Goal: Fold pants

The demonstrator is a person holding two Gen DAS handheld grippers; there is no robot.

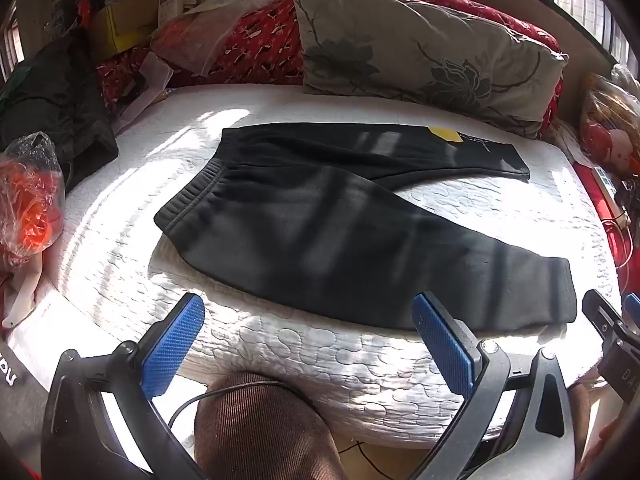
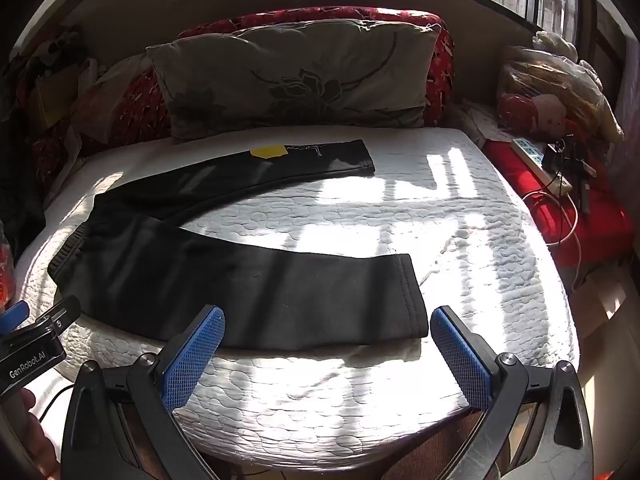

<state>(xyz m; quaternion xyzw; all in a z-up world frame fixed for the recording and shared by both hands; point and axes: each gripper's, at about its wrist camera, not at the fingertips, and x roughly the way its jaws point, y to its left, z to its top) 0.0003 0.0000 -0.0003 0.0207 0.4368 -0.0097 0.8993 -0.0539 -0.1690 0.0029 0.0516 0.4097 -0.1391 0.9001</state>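
Two black fleece pants legs are seen spread in a V on the white quilted mattress (image 1: 320, 364), the black fleece pants (image 1: 320, 232) lying flat with the elastic waistband (image 1: 188, 196) turned toward the mattress's left side. The nearer leg is laid along the mattress's front edge, its hem (image 2: 412, 296) resting just beyond the right gripper (image 2: 326, 352). The farther leg is stretched toward the grey flower-printed pillow (image 2: 292, 76), and a yellow tag (image 2: 270, 151) is carried on it near its cuff. The left gripper (image 1: 308, 344) is held above the mattress's front edge with its blue-padded fingers (image 1: 172, 352) spread wide, nothing being gripped (the cloth is not touched by either pad). The right gripper is likewise held fully apart and empty, just short of the nearer leg's hem. Red patterned bedding (image 1: 264, 44) is piled behind the pillow, and a crinkled clear plastic bag with orange contents (image 1: 32, 200) is set off the mattress's left side.
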